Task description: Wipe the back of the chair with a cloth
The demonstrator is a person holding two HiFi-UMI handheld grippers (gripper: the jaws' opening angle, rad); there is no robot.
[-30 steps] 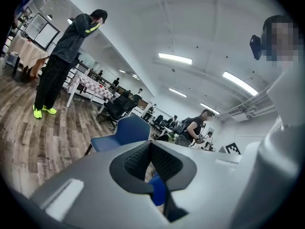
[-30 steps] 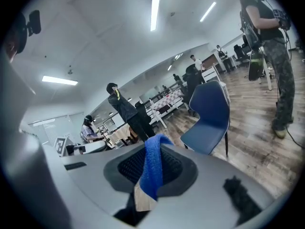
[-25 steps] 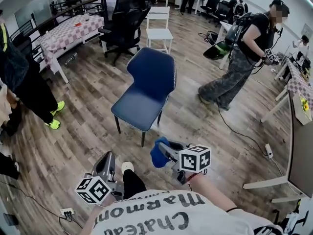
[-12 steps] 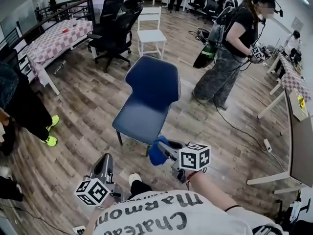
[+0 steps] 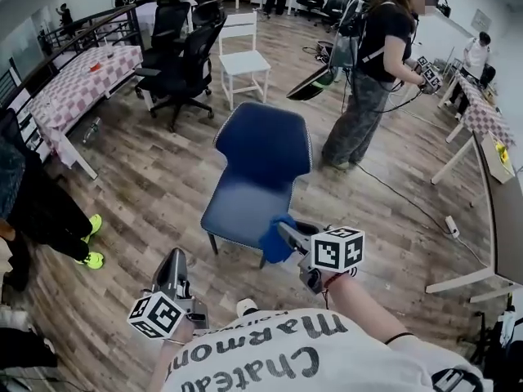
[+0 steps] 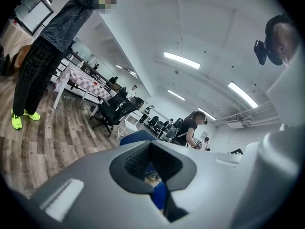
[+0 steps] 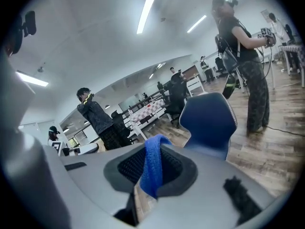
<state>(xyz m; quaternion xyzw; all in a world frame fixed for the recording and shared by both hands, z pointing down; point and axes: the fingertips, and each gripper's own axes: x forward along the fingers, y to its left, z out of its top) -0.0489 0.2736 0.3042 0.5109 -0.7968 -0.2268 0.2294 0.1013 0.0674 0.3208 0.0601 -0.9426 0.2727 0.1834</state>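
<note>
Blue cloth (image 5: 276, 239) hangs clamped in your right gripper (image 5: 283, 230), held forward at the near edge of the blue chair's (image 5: 261, 166) seat, well short of the chair back; your left gripper (image 5: 173, 258) sits low at your left side, pointing ahead; your shirt shows upside-down print, "Chatea" and "Marmon" readable; a person in a dark top (image 5: 372, 64) stands beyond the chair on the wooden floor (image 5: 147, 178). In the left gripper view, your left gripper (image 6: 155, 170) tilts upward, jaws drawn nearly together with nothing in them, the chair (image 6: 136, 137) low ahead. In the right gripper view, your right gripper (image 7: 151, 175) is closed on the cloth (image 7: 153, 159); the chair (image 7: 208, 120) faces it.
</note>
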